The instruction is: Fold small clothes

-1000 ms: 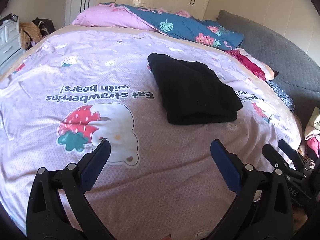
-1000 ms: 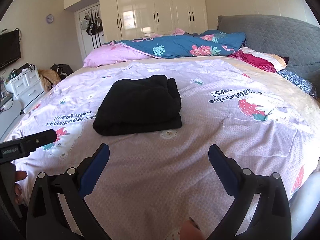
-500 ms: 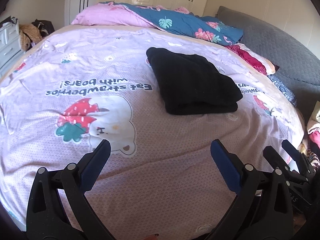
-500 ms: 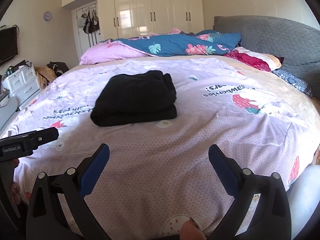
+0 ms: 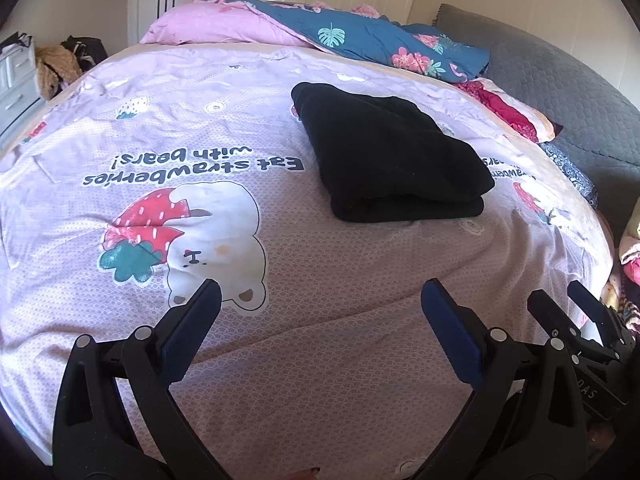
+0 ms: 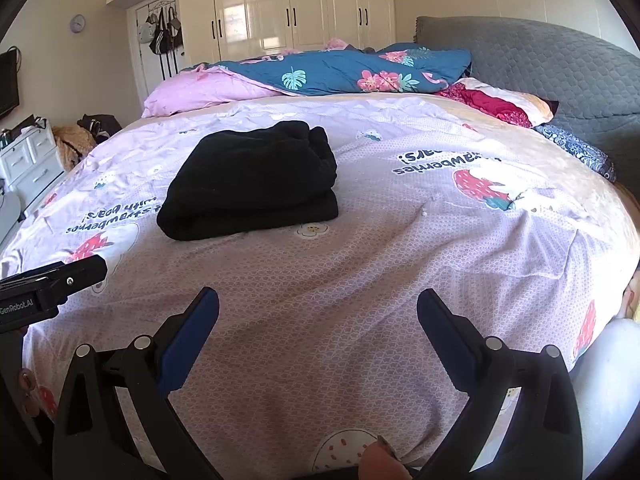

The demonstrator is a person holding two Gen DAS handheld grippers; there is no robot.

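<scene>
On the bedspread lies a folded black garment; both grippers' jaws spread, empty.

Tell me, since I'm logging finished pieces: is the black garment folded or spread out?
Folded: the black garment lies as a compact stacked bundle, layered edges showing.

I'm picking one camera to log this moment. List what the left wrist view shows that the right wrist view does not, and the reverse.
Left wrist only: the full "Eat strawberries with bears!" print, the whole bear, and the right gripper at the edge.

Right wrist only: the clock, the hanging bags, the TV, and part of the left gripper.

Both: the folded black garment on the bedsheet, the blue quilt, the wardrobe, each view's own jaws open and empty.
</scene>
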